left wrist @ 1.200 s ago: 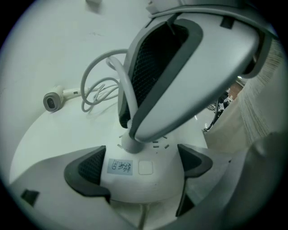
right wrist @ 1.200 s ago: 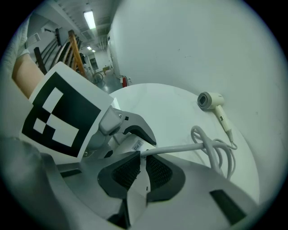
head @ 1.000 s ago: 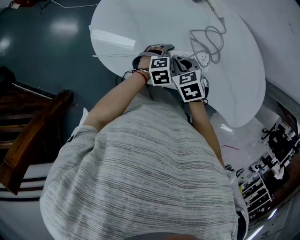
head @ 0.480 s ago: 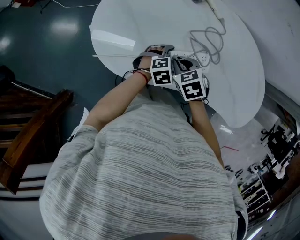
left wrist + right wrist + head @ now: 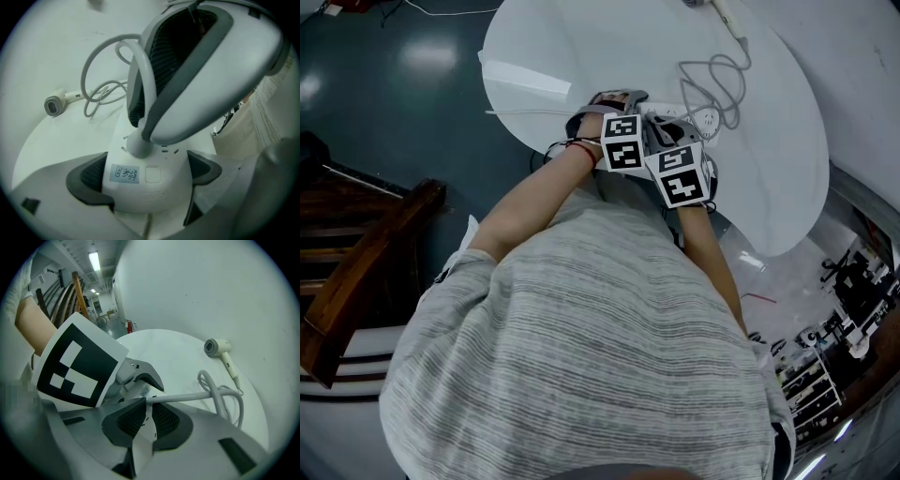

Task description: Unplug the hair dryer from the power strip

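Hair dryer point(image 5: 216, 347) lies on its side on the white round table point(image 5: 581, 47), well apart from the power strip point(image 5: 151, 185). Its grey cord point(image 5: 225, 397) runs in loose loops back to the strip. The plug point(image 5: 138, 144) is seated in the strip, near the edge of the table closest to the person. Right gripper point(image 5: 147, 409): jaws pinched nearly together on the plug, with the cord exiting between them. Left gripper point(image 5: 146, 174): jaws clamped against both long sides of the strip. The two grippers are touching or nearly touching above it.
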Action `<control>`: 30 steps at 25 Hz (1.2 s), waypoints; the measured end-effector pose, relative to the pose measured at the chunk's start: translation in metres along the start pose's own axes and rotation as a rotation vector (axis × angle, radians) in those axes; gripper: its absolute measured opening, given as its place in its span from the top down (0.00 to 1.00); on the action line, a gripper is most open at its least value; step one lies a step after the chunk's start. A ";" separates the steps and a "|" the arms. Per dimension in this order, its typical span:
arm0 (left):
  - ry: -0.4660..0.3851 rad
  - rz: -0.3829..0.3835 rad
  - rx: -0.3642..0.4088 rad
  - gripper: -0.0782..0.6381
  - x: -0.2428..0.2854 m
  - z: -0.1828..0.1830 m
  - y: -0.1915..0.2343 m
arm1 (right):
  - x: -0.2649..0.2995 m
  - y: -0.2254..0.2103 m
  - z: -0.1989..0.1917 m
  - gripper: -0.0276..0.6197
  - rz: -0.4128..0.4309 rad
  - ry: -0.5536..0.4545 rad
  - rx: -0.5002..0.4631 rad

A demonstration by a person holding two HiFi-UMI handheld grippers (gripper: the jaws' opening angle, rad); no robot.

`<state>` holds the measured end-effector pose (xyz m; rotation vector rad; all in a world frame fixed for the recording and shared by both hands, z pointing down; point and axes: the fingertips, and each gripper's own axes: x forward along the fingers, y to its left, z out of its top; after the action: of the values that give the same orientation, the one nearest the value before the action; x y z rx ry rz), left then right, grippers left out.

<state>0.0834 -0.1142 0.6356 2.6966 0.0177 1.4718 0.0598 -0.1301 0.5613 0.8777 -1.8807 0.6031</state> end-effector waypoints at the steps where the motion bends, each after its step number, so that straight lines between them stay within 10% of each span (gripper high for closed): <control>1: -0.001 0.000 0.000 0.21 0.000 0.000 0.000 | 0.000 0.000 0.000 0.87 0.002 -0.001 0.003; 14: -0.278 0.036 0.102 0.20 -0.020 0.020 -0.008 | 0.011 -0.002 -0.006 0.87 0.066 0.016 0.063; 30: -0.166 -0.023 0.076 0.24 -0.005 0.015 -0.013 | 0.010 0.001 -0.010 0.87 0.076 0.057 0.036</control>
<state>0.0939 -0.1020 0.6228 2.8597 0.0964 1.2609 0.0610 -0.1254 0.5742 0.8072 -1.8630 0.7034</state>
